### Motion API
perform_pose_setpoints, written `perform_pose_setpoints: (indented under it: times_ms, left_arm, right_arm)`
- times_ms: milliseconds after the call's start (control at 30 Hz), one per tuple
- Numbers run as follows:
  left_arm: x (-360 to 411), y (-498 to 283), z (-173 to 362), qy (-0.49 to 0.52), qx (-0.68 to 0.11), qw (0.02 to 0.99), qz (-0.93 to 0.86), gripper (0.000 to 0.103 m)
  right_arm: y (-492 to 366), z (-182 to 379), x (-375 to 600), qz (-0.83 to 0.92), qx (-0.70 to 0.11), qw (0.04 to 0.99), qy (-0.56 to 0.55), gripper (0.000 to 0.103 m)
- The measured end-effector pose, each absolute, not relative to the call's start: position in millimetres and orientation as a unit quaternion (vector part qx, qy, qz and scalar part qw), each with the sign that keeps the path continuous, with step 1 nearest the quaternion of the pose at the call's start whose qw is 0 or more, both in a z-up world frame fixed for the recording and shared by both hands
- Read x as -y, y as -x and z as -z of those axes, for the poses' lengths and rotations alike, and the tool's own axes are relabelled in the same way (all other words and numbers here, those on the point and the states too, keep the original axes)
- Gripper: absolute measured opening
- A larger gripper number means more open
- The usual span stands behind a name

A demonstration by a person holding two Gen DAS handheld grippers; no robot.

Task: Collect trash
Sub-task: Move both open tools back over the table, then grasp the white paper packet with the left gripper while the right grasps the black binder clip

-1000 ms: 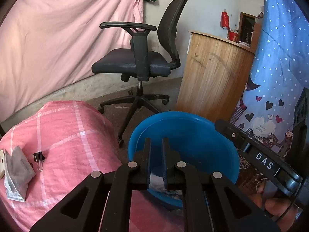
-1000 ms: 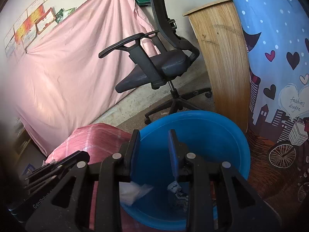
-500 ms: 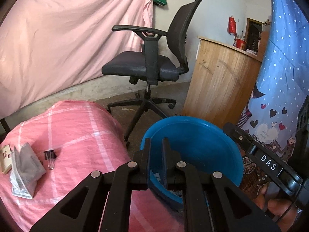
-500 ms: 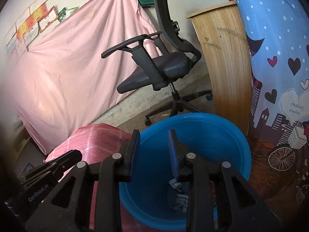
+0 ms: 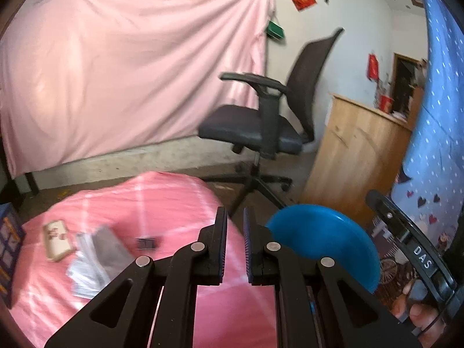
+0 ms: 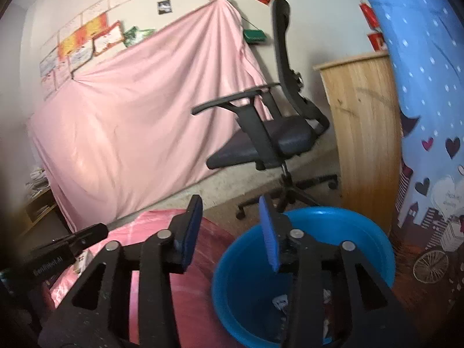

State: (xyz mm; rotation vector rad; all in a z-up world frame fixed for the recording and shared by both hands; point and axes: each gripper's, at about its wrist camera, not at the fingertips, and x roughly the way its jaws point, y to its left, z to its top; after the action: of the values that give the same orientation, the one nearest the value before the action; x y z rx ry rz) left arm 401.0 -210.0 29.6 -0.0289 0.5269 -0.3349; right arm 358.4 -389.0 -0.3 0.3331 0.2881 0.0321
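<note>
A blue bin (image 5: 327, 240) stands at the right of the pink table (image 5: 162, 203); in the right wrist view the bin (image 6: 333, 232) holds scraps of trash (image 6: 281, 301) at its bottom. My left gripper (image 5: 235, 226) is open by a narrow gap and empty, over the table edge left of the bin. My right gripper (image 6: 230, 217) is open wide and empty, above the bin's left rim. On the table lie a grey-white wrapper (image 5: 95, 258), a black binder clip (image 5: 146, 243) and a small cream card (image 5: 56, 240).
A black office chair (image 5: 261, 127) stands behind the table. A wooden counter (image 5: 356, 156) and a blue patterned curtain (image 5: 435, 145) are at the right. A pink sheet (image 5: 130, 72) covers the back wall. A dark blue box (image 5: 8, 255) sits at the table's left edge.
Both grippers have risen and swung left, away from the bin toward the table. The left gripper no longer holds trash over the bin. The right jaws have opened wider.
</note>
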Motion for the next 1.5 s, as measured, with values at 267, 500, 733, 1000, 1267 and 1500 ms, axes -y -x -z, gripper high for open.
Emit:
perform_pose_setpoints:
  times_ms: [267,500,733,1000,1267,1500]
  left_arm:
    - [134,-369,-45,0.077,-0.194,0.973,0.095,0.053]
    - [76,-348,-43,0.117,-0.159,0.980,0.034,0.087]
    - [34,-338,-32,0.136,-0.147,0.979,-0.028,0.100]
    - [23,-336,-9,0.098,-0.163,0.981,-0.042,0.100]
    - [22,-349,10,0.084,-0.188,0.978,-0.030,0.100]
    - [24,-360,21,0.065,-0.192,0.979,-0.019,0.100]
  right_arm:
    - [-356,-15,350,-0.056,-0.099,0.983,-0.146,0.097]
    - [-352,-24,312,-0.093,-0.057,0.987,-0.122,0.103]
    - [-349,-26,272,-0.135,-0.034,0.988,-0.067,0.103]
    - [-359,-15,239,-0.160,-0.056,0.985,-0.023,0.103]
    - [-374,-2,218,-0.154,-0.083,0.984,0.016,0.103]
    - [-386,10,207,-0.149,-0.111,0.982,0.043,0.103]
